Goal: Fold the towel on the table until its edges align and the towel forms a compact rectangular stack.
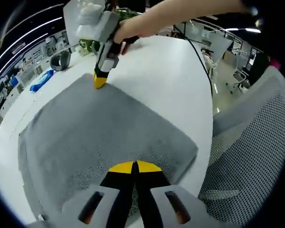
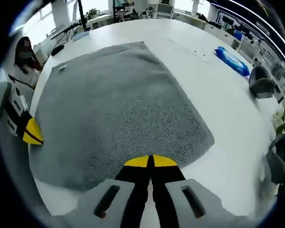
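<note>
A: Your left gripper (image 1: 134, 166) sits at the towel's (image 1: 104, 133) near edge, jaws pressed together. They look closed on the hem, though the cloth between the tips is hard to make out.

B: And the other one?

A: In the right gripper view your right gripper (image 2: 151, 161) is shut the same way, at the edge of the towel (image 2: 118, 104) beside its corner. Each claw has cloth stretching straight ahead of it.

B: So where does the towel lie?

A: Flat and open on the white table (image 1: 175, 76), one layer, not yet folded. In the left gripper view your right gripper (image 1: 99, 81) touches the corner on the far side, so the two of you hold the ends of one edge.

B: Which way do you carry it?

A: Across the towel to the opposite edge. Bare tabletop lies all round, and the table's edge runs close along one side, a mesh chair (image 1: 256, 156) just past it. Well beyond, a blue packet (image 2: 232, 61) and a grey roll (image 2: 261, 81) rest clear of the fold.
</note>
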